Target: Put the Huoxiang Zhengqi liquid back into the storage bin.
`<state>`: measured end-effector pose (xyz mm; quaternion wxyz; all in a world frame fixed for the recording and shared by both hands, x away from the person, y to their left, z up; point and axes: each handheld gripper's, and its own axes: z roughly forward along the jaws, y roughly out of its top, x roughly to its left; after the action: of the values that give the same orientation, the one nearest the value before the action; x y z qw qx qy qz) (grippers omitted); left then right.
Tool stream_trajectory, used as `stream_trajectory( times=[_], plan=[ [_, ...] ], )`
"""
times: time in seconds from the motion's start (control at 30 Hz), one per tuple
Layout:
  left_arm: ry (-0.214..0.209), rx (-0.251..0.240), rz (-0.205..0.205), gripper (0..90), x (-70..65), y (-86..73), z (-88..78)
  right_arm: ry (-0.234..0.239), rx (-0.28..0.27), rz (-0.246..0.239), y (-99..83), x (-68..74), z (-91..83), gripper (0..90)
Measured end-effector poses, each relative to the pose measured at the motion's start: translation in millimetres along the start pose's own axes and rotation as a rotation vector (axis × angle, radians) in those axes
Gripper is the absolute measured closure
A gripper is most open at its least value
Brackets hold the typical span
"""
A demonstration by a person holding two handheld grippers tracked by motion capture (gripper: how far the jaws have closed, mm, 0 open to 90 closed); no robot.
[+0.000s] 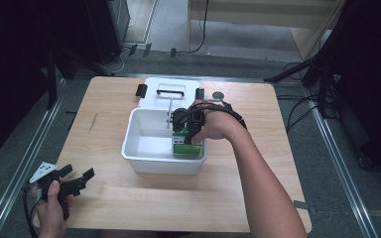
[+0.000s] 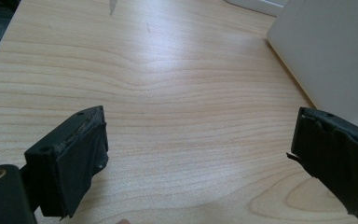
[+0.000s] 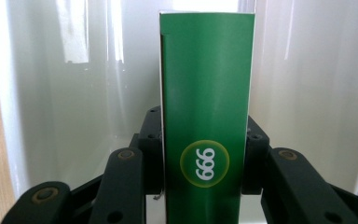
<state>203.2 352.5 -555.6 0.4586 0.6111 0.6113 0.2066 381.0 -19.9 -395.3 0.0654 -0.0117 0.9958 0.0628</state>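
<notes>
1. Two grippers show in the high view. The right gripper [image 1: 187, 135] reaches down into the white bin [image 1: 131, 148] at the middle of the table [image 1: 109, 203] and grips a green box [image 1: 187, 148], which stands at the bin's 4 o'clock corner, against the near wall. The bin's lid [image 1: 151, 96] lies flat at its 12 o'clock side. The left gripper [image 1: 77, 179] is held over the table's 8 o'clock corner, well apart from the bin — its jaws spread, nothing between them.

2. Left gripper view: both black jaws stand wide apart over bare wood; the bin's outer wall [image 2: 326, 51] rises at 2 o'clock.

3. Right gripper view: the jaws are clenched on the green box [image 3: 207, 102] from both sides — it stands upright between them, its round "999" mark upside down, with the bin's white walls [image 3: 65, 93] close behind.
</notes>
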Motion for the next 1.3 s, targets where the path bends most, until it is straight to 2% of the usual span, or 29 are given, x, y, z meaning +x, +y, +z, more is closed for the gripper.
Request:
stream_trajectory(
  times=[0.13, 0.33, 0.53, 0.63, 0.93, 1.1, 1.3],
  plan=[
    [-0.001, 0.001, 0.0, 4.5, 0.1, 0.0, 0.0, 0.005, 0.009, 0.001, -1.3, 0.1, 4.0, 61.9],
    [0.0, 0.002, -0.001, 4.5, 0.3, 0.1, 0.0, 0.009, -0.009, 0.012, -4.4, -0.1, 2.1, 60.4],
    [-0.001, 0.005, -0.002, 4.5, 0.3, 0.2, 0.0, -0.003, -0.057, 0.053, -8.1, -0.3, -8.0, 50.7],
    [0.0, 0.006, -0.002, 4.5, 0.3, 0.3, 0.0, 0.0, -0.102, 0.065, -8.8, 0.9, -14.5, 47.3],
    [0.0, 0.007, -0.002, 4.5, 0.3, 0.3, 0.2, -0.017, -0.176, 0.157, -18.9, 3.5, -35.5, 38.8],
    [0.0, 0.007, -0.003, 4.5, 0.2, 0.3, 0.2, -0.041, -0.218, 0.201, -31.5, 4.9, -45.8, 37.1],
    [0.0, 0.008, -0.002, 4.5, 0.2, 0.3, 0.3, -0.05, -0.295, 0.293, -52.6, 5.0, -51.6, 36.1]
  ],
)
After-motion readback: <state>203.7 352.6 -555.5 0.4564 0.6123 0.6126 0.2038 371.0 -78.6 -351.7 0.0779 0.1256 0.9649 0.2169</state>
